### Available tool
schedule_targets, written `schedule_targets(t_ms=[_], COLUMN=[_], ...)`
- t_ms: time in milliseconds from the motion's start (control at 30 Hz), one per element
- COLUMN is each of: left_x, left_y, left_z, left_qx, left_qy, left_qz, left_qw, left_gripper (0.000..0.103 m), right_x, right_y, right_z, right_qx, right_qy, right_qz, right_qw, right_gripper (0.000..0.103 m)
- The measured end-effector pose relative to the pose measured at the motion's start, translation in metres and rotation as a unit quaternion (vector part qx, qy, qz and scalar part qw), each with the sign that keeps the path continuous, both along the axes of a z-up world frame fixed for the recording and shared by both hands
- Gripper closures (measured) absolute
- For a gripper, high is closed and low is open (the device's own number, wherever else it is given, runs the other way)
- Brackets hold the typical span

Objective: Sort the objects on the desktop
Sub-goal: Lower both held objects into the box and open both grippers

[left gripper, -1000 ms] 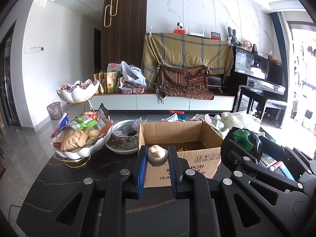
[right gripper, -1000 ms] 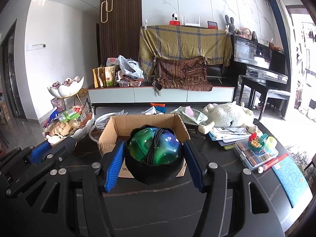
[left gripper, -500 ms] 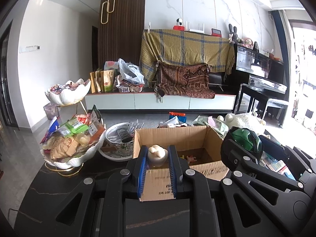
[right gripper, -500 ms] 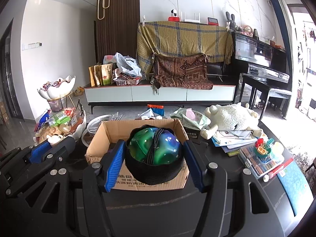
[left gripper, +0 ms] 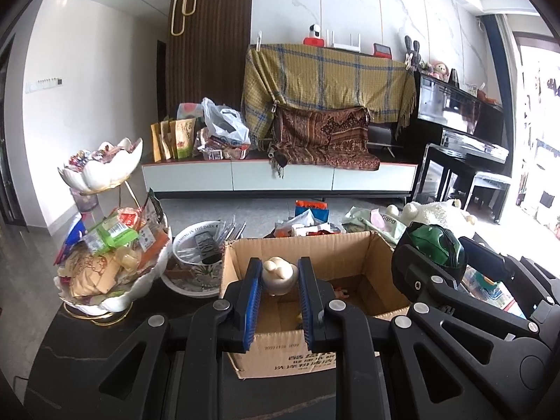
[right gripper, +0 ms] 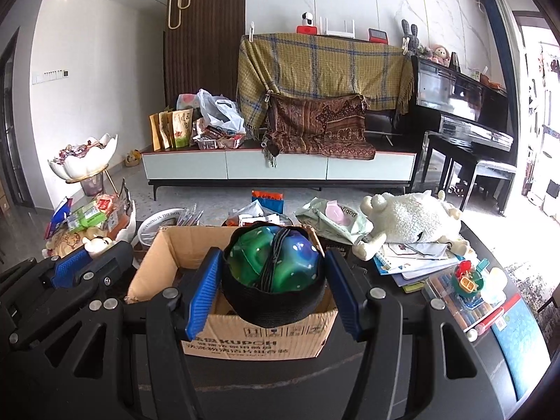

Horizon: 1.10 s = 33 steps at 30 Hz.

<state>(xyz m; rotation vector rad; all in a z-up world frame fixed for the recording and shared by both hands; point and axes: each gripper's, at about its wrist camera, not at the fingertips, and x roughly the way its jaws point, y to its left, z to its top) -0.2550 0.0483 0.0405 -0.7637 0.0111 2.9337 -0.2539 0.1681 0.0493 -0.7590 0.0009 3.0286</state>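
While the left gripper (left gripper: 279,281) jaws pinch a small, hard-looking cream figurine (left gripper: 279,274) over the cardboard box (right gripper: 168,262), the right gripper (right gripper: 271,280) jaws, spread wide, clasp a bulky green dome toy (right gripper: 273,259) by its black woven base, seemingly light but cord-wrapped.

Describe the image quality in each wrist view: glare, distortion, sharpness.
Left wrist view: strong fisheye bending, dark corners; the window side at right is blown out; the cream figurine in the left gripper is sharp. Right wrist view: same barrel distortion, overexposed right edge; the green ball in the right gripper and the cardboard box are crisp.
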Motion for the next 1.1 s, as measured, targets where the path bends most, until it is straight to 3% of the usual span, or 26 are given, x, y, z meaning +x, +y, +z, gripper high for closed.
schedule_targets(t_ms=[400,733,1000,1100], left_x=[-0.035,-0.052,-0.057,-0.062], left_y=[0.01,0.007,0.014,0.009], left_z=[-0.016,-0.021,-0.018,-0.015], left_qx=[-0.006,0.012,-0.025,-0.002], left_qy=[-0.028,-0.041,-0.047,-0.047], left_qz=[-0.005,0.001,-0.013,-0.016], left_qw=[0.9996,0.9991,0.9985,0.9988], left_gripper=[0.086,0.085,0.083,0.078], right_x=[-0.034,-0.052,-0.06,-0.059], right_y=[0.007,0.015,0.02,0.018], right_z=[-0.014,-0.023,-0.028,-0.023], right_qx=[0.001,-0.022,-0.039,-0.02], right_qy=[-0.028,-0.052,-0.069,-0.054], right_qz=[-0.004,-0.009,-0.02,-0.024], right_qw=[1.0,0.998,0.997,0.998], right_gripper=[0.046,0.044,0.043,0.043])
